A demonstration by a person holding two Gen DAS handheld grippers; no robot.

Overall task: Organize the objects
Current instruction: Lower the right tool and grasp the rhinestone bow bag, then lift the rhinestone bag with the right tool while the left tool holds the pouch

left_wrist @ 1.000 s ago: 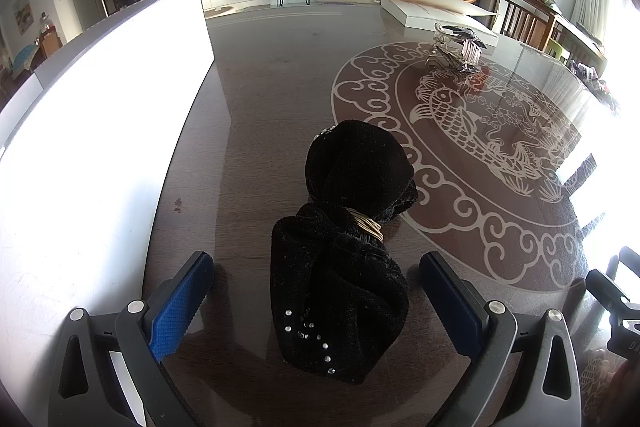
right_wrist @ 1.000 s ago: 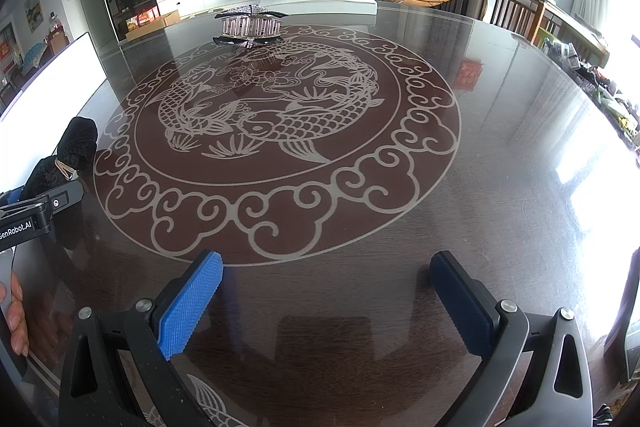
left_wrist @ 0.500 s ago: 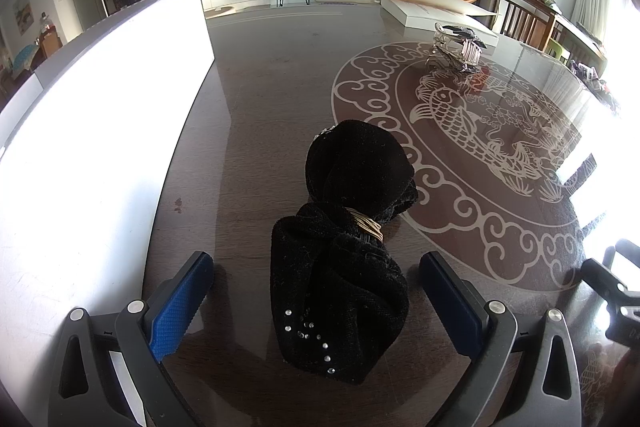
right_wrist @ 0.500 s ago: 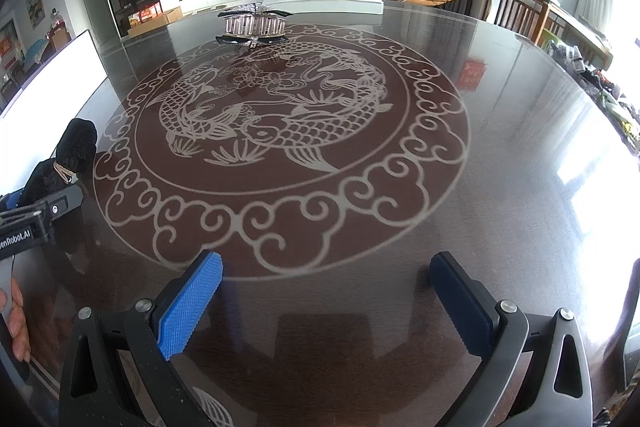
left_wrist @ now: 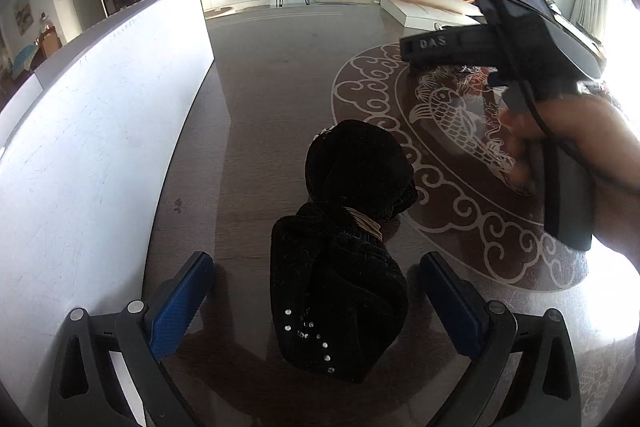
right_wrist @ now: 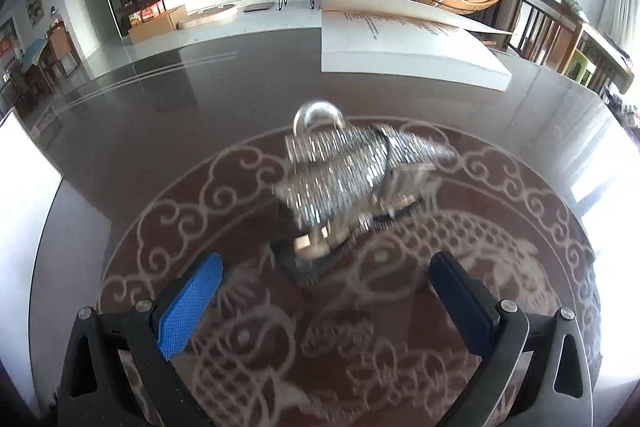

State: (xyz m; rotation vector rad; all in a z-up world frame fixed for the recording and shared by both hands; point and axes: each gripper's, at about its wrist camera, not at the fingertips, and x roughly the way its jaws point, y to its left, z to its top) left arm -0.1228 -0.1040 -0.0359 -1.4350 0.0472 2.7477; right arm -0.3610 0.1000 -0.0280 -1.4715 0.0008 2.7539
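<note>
A black velvet hair accessory point(left_wrist: 344, 259) with a gold band and small rhinestones lies on the dark table, between the fingers of my open left gripper point(left_wrist: 316, 303), which does not touch it. A silver sequined shoe-like object point(right_wrist: 352, 179) with a curved clear handle and a gold heel lies on the table's carp pattern. My right gripper point(right_wrist: 324, 291) is open, just short of it. In the left wrist view the right gripper's body point(left_wrist: 520, 39) and the hand holding it cross the upper right.
A long white board point(left_wrist: 88, 131) stands along the table's left side. A flat white box point(right_wrist: 404, 43) with a raised lid lies at the far edge. The round table point(right_wrist: 160, 115) has a glossy carp medallion. Chairs stand at the right.
My right gripper has swept far forward across the table to the silver object, which now fills its view. It now crosses the left wrist view. My left gripper has not moved.
</note>
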